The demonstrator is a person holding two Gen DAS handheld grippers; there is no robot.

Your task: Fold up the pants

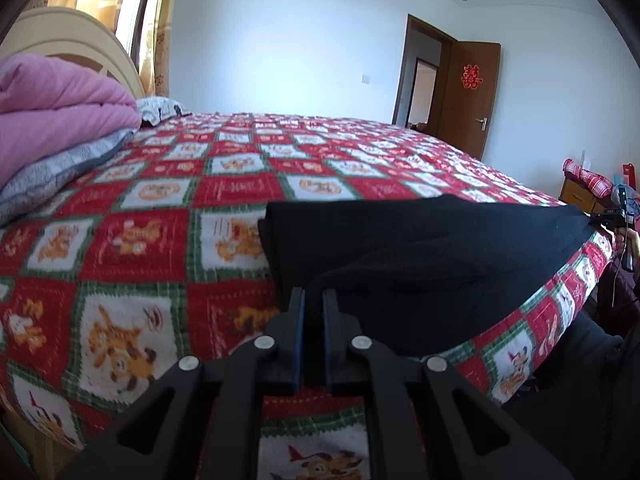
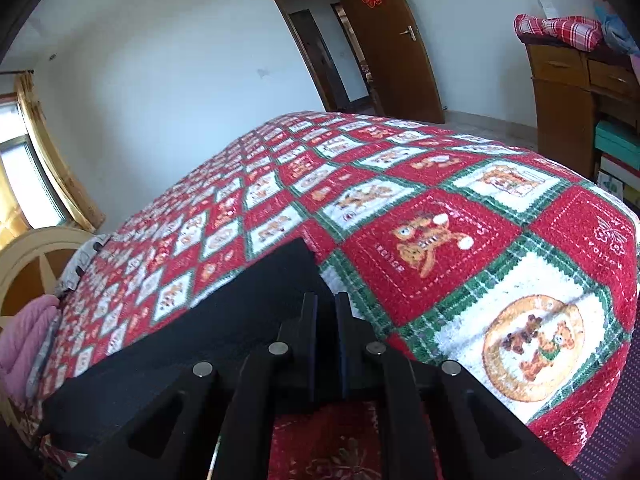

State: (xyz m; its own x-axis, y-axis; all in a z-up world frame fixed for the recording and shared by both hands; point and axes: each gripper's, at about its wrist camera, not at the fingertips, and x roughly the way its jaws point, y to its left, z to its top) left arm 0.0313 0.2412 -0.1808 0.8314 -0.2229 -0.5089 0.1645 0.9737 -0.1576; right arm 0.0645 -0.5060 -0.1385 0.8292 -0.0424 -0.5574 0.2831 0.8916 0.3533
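Observation:
Black pants (image 1: 420,248) lie folded flat near the front edge of the bed. My left gripper (image 1: 314,300) is shut on a raised fold at their near left corner. In the right wrist view the pants (image 2: 208,332) stretch away to the left. My right gripper (image 2: 326,304) is shut on their near right corner. The right gripper also shows far right in the left wrist view (image 1: 600,218), at the pants' other end.
The bed has a red, white and green checked blanket (image 1: 160,216). A pink quilt (image 1: 52,108) and grey pillow (image 1: 60,172) are stacked at the headboard. A wooden cabinet (image 2: 572,96) stands right of the bed; a brown door (image 2: 384,40) is open behind.

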